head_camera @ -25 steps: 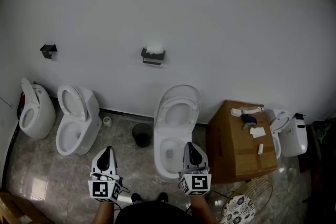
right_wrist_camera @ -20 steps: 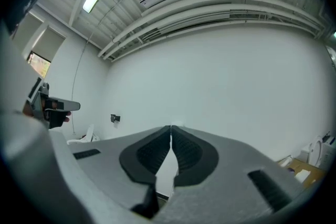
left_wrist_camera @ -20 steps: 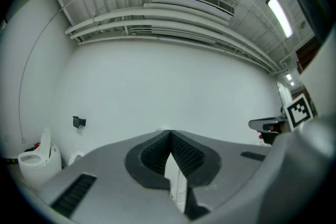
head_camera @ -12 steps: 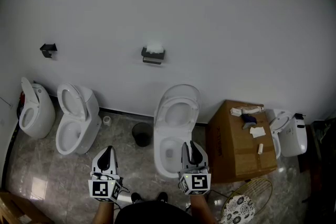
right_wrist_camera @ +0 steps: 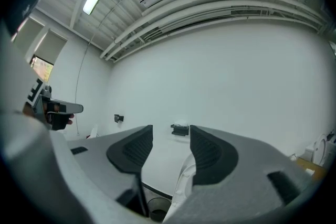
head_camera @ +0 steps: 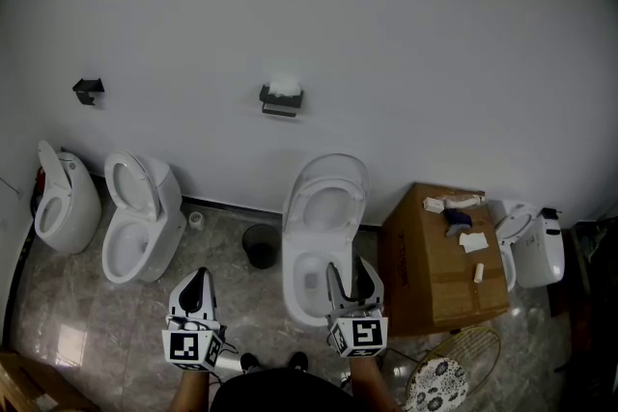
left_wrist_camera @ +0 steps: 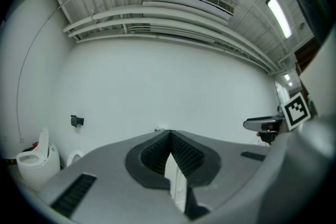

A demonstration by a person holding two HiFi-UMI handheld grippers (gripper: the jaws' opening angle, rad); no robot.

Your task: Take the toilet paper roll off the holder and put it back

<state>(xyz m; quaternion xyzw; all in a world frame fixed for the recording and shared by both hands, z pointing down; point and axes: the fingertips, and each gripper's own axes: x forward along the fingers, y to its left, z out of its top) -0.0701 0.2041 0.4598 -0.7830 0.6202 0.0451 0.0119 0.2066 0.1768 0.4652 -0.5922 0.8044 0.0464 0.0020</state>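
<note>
The left gripper (left_wrist_camera: 169, 138) has its ribbed black jaws pressed together with nothing caught in them. The right gripper (right_wrist_camera: 170, 138) has just been opening its jaws, which now stand apart with only empty air in the gap. Both grippers are held level at the near edge of the floor (head_camera: 224, 299), side by side and well apart, pointing toward the white wall (head_camera: 406, 63). A hand shows behind each marker cube in the head view. Seen through the right gripper's gap, well beyond its tips, is the toilet paper roll (head_camera: 283, 89). It sits white on top of its black holder (head_camera: 280, 105), which is fixed to the wall above and slightly left of the middle toilet (head_camera: 323, 207). Neither gripper is near the roll. That toilet stands at the floor's far edge with its lid raised against the wall, straight ahead of the right gripper. A small dark bin (head_camera: 260, 247) sits on the floor just to its left. Further left along the same edge are two more toilets (head_camera: 140, 217), and a second small black bracket (head_camera: 88, 90) hangs on the wall above them. To the right of the middle toilet stands a cardboard box (head_camera: 435, 275) with a few small items on its top.
</note>
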